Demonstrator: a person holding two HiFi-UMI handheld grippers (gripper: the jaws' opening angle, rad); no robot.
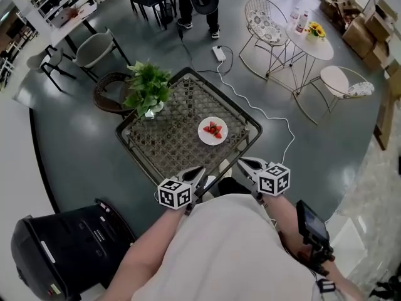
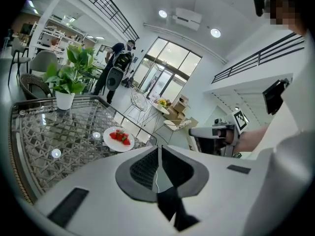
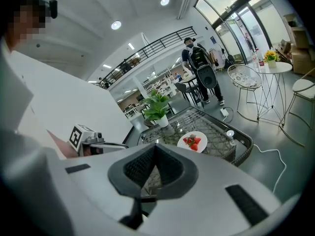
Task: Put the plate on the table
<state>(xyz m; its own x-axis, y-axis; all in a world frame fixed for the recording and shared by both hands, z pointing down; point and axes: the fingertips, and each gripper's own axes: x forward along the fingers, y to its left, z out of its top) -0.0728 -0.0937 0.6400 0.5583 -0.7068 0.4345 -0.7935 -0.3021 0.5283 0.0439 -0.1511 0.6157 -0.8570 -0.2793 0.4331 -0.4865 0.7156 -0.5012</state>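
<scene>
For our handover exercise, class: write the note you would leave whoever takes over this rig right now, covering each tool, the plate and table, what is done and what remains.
Left tool: jaws together, nothing between them, held close to the body at the table's near edge.
Right tool: the same, shut and empty.
Plate: lies flat on the table, strawberries on it, to the right of the potted plant.
Done: the plate is on the table; neither tool touches it.
Left: nothing that shows.

white plate, red strawberries with green tops. table: black frame, grey woven lattice top. green plant, white pot. dark grey floor. yellow flowers.
</scene>
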